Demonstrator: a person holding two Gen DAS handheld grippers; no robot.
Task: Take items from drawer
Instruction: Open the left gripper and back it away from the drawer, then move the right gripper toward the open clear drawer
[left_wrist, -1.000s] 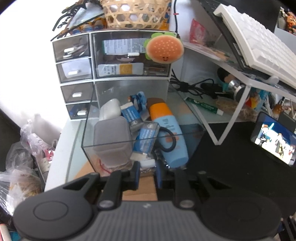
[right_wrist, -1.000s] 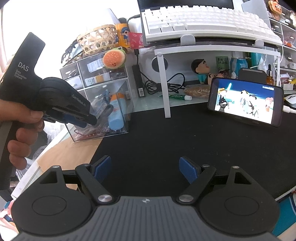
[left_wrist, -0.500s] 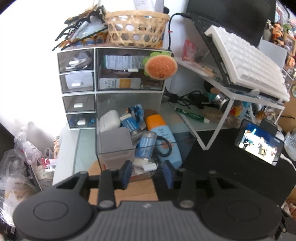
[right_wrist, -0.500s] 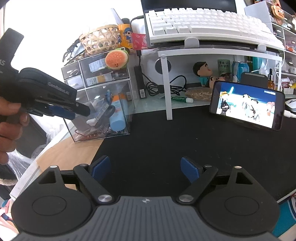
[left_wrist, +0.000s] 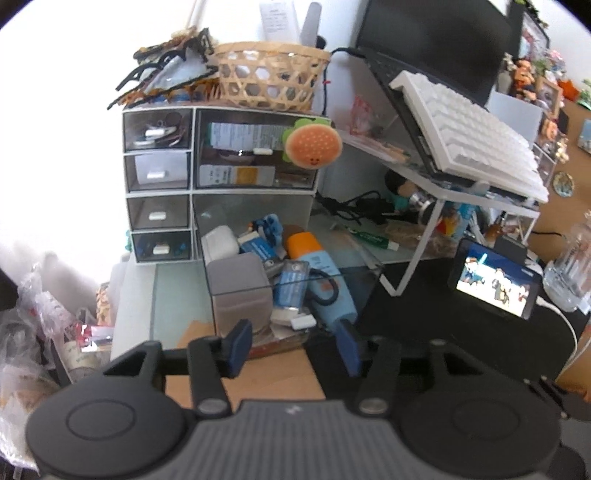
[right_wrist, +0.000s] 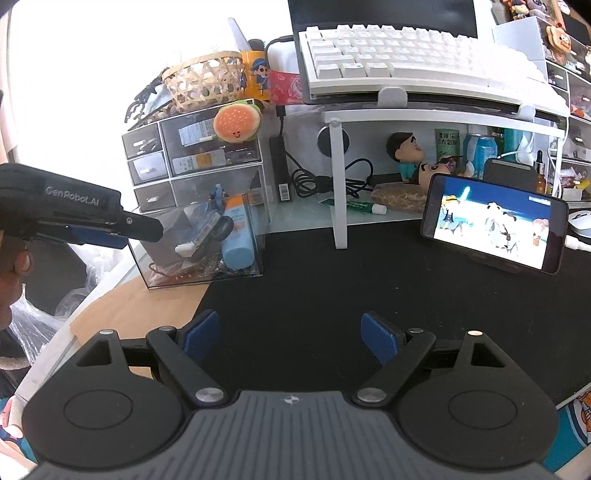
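Clear drawer (left_wrist: 258, 280) stood pulled out, full of items.
The left gripper (left_wrist: 293, 345), fingers apart and empty, hovered at the drawer's front wall; the right gripper (right_wrist: 290, 338) waited spread over the black mat (right_wrist: 369, 280). Judged step: reaching in. A descent over the high clear rim seemed needed; the sunscreen tube (left_wrist: 321, 280) lay nearest.

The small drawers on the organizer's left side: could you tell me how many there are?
4, stacked in one column: top, second, third, bottom. All are shut, each with a white handle. None seems hidden.
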